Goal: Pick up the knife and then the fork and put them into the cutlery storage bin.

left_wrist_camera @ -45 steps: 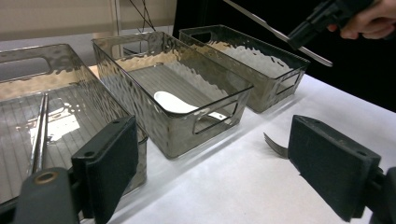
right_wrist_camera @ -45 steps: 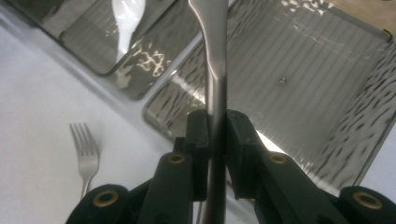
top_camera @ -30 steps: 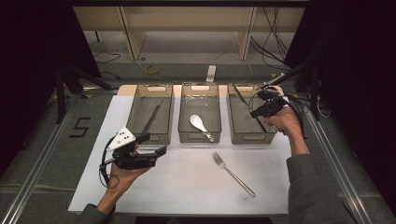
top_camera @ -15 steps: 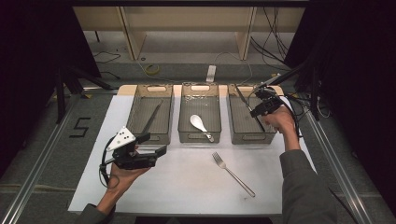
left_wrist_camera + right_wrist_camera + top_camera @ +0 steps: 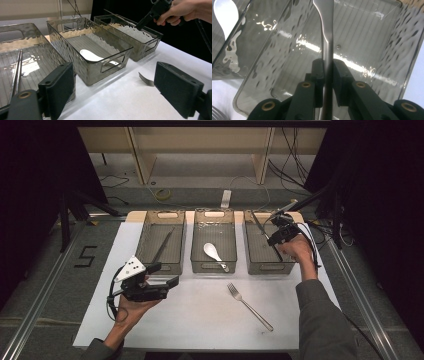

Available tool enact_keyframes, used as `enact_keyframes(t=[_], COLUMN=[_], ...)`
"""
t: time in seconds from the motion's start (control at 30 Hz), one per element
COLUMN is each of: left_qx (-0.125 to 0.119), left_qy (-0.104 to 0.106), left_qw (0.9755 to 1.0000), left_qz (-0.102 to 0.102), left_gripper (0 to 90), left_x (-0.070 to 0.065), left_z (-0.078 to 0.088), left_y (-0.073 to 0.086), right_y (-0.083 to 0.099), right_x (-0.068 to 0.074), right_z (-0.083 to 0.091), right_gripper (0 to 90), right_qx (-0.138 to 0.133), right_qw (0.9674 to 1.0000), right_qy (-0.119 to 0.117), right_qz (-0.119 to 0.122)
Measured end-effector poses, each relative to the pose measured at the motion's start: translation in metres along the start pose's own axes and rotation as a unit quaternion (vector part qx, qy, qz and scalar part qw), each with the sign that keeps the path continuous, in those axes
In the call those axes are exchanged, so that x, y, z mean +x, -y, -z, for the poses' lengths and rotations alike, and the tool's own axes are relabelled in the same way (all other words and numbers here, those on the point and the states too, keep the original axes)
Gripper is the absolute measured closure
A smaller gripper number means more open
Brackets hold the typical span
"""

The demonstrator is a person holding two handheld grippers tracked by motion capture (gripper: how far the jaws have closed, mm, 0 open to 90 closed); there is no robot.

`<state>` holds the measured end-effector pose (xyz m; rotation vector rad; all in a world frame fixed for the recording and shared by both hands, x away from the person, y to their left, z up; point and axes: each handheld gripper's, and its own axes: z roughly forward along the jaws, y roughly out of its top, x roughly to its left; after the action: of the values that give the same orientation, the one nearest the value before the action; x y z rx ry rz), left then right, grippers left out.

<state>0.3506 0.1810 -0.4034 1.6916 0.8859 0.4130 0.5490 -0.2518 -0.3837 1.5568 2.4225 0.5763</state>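
My right tool (image 5: 276,236) is clenched on a metal utensil (image 5: 325,37) — in the right gripper view the two pads press its thin handle from both sides, and the handle runs up toward 12 o'clock. Which kind of utensil it is I cannot tell. It hangs over the right bin (image 5: 260,260), with the far end inside the bin's walls; in the high view it lies as a thin line from the tool toward 11 o'clock.

My left tool (image 5: 165,282) is released, jaws wide apart and nothing between them. It hovers above the table (image 5: 200,320) just in front of the left bin (image 5: 150,262), at about 8 o'clock from the middle bin (image 5: 212,265).

In the middle bin lies a white spoon (image 5: 212,252). A fork (image 5: 247,305) lies on the table — at about 5 o'clock from the middle bin, tines toward the bins. In the left bin rests a long thin metal piece (image 5: 162,245).
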Motion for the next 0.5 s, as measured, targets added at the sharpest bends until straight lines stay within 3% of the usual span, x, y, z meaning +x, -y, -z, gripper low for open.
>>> enact_keyframes(t=[0.2,0.27,0.37,0.43,0.47,0.5], left_qx=[0.000,-0.001,0.000,0.000,-0.001,0.000], left_qy=[0.000,0.000,0.001,0.001,0.001,0.001], left_qw=[1.0000,1.0000,1.0000,1.0000,1.0000,1.0000], left_qz=[0.000,0.000,0.000,0.000,0.000,0.000], left_gripper=[16.0,16.0,16.0,16.0,16.0,16.0], left_x=[0.000,0.000,0.000,0.000,0.000,0.000], left_z=[0.001,0.001,0.001,0.001,0.001,0.000], left_y=[0.000,0.000,0.000,0.000,0.000,0.000], right_y=[-0.001,-0.002,-0.005,-0.002,-0.002,0.001], right_x=[0.002,0.004,0.007,0.016,0.016,0.022], right_z=[-0.010,-0.011,-0.003,0.010,0.010,0.017], right_gripper=[78.2,64.4,58.2,52.5,52.5,48.3], right_qx=[0.008,0.002,-0.017,-0.033,-0.033,-0.039], right_qw=[0.9999,0.9999,0.9997,0.9993,0.9993,0.9988], right_qy=[0.004,-0.004,-0.009,-0.013,-0.013,-0.018], right_qz=[-0.009,-0.017,-0.016,0.007,0.007,0.026])
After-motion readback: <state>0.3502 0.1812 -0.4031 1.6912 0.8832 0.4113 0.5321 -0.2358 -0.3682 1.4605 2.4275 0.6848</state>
